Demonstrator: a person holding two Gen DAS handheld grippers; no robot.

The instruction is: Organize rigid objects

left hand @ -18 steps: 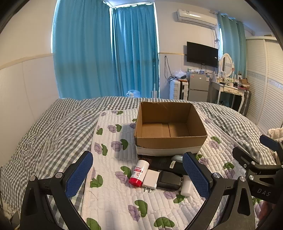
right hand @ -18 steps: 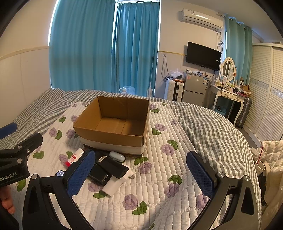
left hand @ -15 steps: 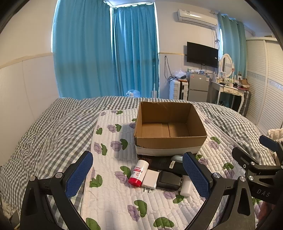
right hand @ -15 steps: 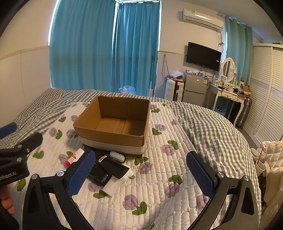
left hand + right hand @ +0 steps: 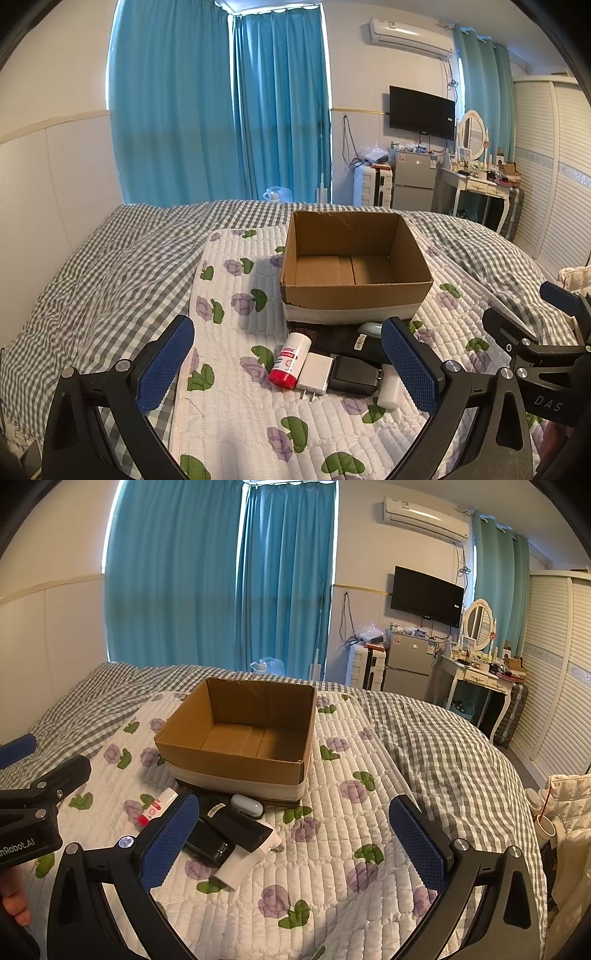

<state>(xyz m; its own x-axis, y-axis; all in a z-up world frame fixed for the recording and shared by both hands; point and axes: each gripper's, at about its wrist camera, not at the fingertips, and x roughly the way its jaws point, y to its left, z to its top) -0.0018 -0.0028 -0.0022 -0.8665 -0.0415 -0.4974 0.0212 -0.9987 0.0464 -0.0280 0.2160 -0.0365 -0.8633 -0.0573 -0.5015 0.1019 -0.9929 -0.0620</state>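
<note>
An empty cardboard box (image 5: pixel 354 299) (image 5: pixel 236 764) stands on a flowered quilt. In front of it lie a white bottle with a red cap (image 5: pixel 290 360) (image 5: pixel 157 806), a white charger (image 5: pixel 314 373), a black adapter (image 5: pixel 352 374) (image 5: pixel 208 843), a long black device (image 5: pixel 234 821), a pale blue case (image 5: pixel 370 328) (image 5: pixel 246 805) and a white tube (image 5: pixel 388 389) (image 5: pixel 242 862). My left gripper (image 5: pixel 288 369) is open and empty above the bottle and charger. My right gripper (image 5: pixel 295 845) is open and empty, right of the pile.
The flowered quilt (image 5: pixel 236 406) lies on a grey checked bed cover (image 5: pixel 92 273). The other gripper shows at each view's edge, the right one (image 5: pixel 546 354) and the left one (image 5: pixel 33 805). A dressing table (image 5: pixel 480 679) and fridge (image 5: pixel 406 661) stand beyond the bed.
</note>
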